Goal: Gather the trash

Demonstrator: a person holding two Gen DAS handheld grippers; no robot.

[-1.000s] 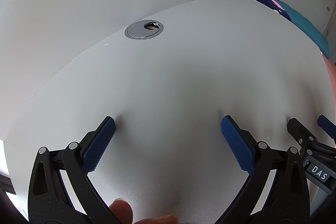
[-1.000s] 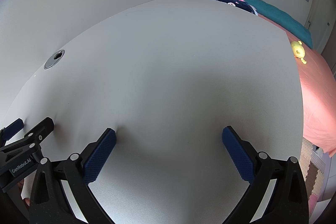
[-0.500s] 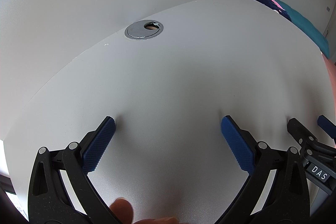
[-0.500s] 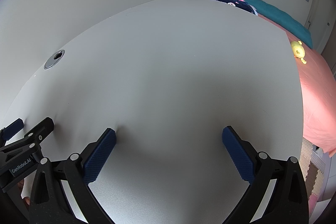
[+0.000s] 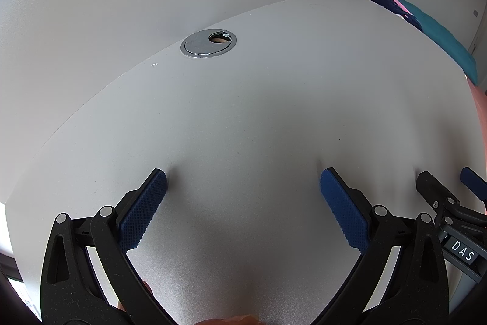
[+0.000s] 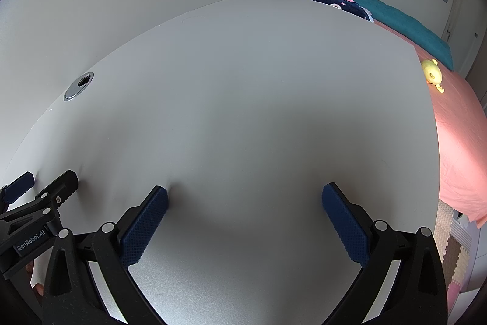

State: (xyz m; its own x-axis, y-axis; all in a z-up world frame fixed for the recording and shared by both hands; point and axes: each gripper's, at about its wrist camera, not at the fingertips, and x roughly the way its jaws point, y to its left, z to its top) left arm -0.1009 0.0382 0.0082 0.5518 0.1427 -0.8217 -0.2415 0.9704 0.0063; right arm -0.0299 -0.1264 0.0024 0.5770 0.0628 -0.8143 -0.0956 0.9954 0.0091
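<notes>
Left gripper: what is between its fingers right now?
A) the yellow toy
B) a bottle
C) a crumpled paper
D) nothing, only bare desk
D: the left gripper stands open over the bare white desk, with nothing between its blue pads.

Small change at the bottom edge of the left wrist view: the person's finger that bulged out into the open down there has slipped back. Now only a sliver of it peeks past the black arm of the left gripper, lower left of centre, and the strip of skin along the very bottom edge has thinned too
</notes>
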